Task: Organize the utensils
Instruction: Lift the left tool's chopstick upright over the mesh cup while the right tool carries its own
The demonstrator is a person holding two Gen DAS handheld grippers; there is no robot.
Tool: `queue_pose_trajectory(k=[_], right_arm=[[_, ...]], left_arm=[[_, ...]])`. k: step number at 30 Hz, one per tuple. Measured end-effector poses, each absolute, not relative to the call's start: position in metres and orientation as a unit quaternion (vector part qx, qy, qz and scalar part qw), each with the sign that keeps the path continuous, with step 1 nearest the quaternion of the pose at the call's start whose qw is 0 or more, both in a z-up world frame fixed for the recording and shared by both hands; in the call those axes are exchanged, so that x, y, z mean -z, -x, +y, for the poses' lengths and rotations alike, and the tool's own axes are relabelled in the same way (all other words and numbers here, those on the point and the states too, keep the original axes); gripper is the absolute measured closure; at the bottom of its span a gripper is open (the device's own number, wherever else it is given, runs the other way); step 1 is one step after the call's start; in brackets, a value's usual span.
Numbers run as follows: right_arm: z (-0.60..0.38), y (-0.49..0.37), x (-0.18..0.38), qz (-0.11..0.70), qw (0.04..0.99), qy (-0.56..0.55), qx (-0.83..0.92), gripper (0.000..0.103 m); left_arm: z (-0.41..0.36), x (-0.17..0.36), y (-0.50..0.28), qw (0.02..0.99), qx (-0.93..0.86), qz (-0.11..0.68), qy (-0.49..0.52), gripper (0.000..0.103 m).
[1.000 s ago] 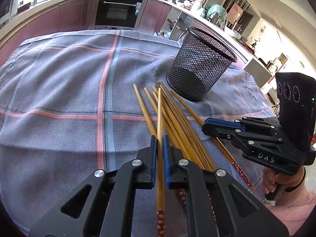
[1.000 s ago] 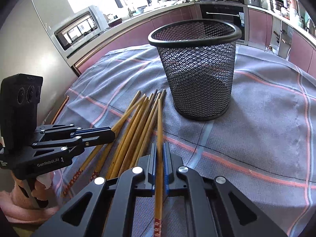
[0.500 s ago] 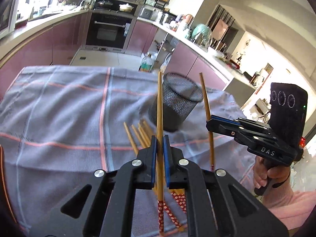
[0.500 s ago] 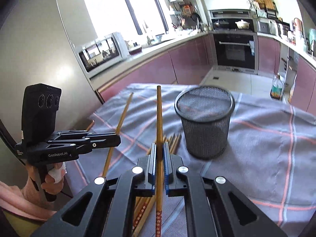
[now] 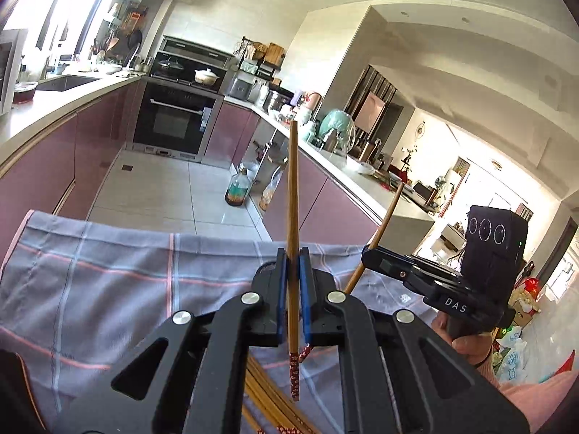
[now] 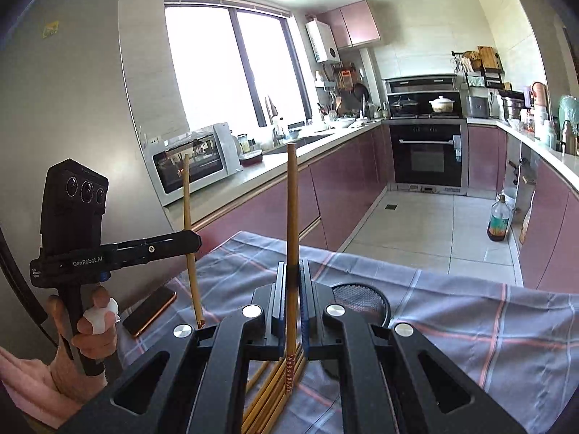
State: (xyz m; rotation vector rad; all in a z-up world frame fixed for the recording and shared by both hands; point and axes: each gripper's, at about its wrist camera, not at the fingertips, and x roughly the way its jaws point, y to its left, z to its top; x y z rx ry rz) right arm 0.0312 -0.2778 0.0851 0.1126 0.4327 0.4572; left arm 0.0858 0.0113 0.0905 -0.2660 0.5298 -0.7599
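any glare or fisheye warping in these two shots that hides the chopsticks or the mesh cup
Left wrist view: the bright room at right is blown out and the walls bow, yet the left gripper and its chopstick stay sharp. Right wrist view: the window is washed white; the right gripper and its chopstick read clearly, the mesh cup mostly hidden behind the fingers.

Left claw, right claw clamped, raised.

Bright sun pours in through my big window and washes it out white. The far room glows too. Straight lines bend near the edges, and the corners go dark.
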Motion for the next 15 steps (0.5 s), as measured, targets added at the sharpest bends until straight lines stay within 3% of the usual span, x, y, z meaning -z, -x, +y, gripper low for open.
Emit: queue_pose_trajectory(k=[8,15], right_arm=[[-0.301,-0.057,-0.111,0.18,0.963,-0.055,-0.192,0.098],[-0.299,-0.087,-0.085,0.228,0.955,-0.045,-0.183,0.098]], left_arm=[[-0.021,-0.143,-0.11,0.902,0.357,0.209,0.122,0.096],[-0.057,-0.145,-0.138,0.905,0.345,0.23,0.098,0.096]])
